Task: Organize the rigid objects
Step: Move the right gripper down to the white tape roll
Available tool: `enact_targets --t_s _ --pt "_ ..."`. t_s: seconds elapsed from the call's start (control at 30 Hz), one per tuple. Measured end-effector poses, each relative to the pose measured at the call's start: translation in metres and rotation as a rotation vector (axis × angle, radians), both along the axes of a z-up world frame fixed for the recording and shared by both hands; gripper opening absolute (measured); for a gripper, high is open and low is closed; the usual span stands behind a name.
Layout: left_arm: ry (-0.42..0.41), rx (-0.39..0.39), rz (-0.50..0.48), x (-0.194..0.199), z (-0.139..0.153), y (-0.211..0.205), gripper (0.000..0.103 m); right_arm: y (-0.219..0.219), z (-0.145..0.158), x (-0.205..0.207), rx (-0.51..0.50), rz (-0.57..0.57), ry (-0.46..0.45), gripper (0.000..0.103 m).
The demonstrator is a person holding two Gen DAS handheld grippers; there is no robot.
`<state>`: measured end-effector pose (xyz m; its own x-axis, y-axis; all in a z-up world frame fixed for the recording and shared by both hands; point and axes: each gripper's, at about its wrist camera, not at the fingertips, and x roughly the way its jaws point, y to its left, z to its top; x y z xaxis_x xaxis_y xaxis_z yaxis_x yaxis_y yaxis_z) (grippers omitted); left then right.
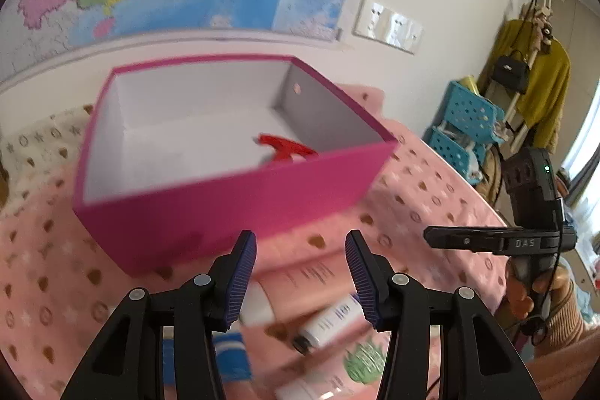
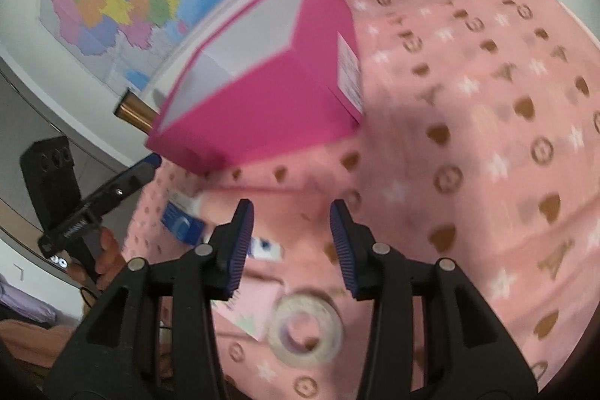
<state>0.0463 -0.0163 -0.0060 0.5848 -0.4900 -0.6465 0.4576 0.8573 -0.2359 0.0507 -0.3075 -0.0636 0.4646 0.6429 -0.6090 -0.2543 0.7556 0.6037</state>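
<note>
left tool [image 1: 300,272] hanging wide open, holding nothing, over tubes [image 1: 330,321] near pink box [image 1: 225,205] | right tool [image 2: 290,246] gaping empty above tape roll [image 2: 305,330] | risk: soft blanket [image 2: 468,137] giving way, roll slipping from closing tool

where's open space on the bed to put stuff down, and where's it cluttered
Bare pink blanket lies right of the magenta box, out to the bed's edge. The box floor is mostly free beside a red item. Crowded: near the tape roll, white tube and blue pack under both open grippers.
</note>
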Motion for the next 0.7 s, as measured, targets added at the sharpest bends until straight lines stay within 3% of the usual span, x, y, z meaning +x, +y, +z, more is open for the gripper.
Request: enact_targets --t_s 0.43,0.53,0.7 --pt "0.063 -0.038 -0.118 -0.034 -0.024 -0.037 0.050 0.023 -0.016 -0.043 -0.251 0.144 -0.014 0.044" --pt "0.066 -0.038 -0.129 -0.036 -0.024 -0.041 0.050 0.029 -0.020 -0.048 -0.316 0.164 -0.028 0.035" --pt "0.082 -0.038 -0.139 -0.038 -0.027 -0.044 0.050 0.038 -0.025 -0.054 -0.409 0.194 -0.060 0.033"
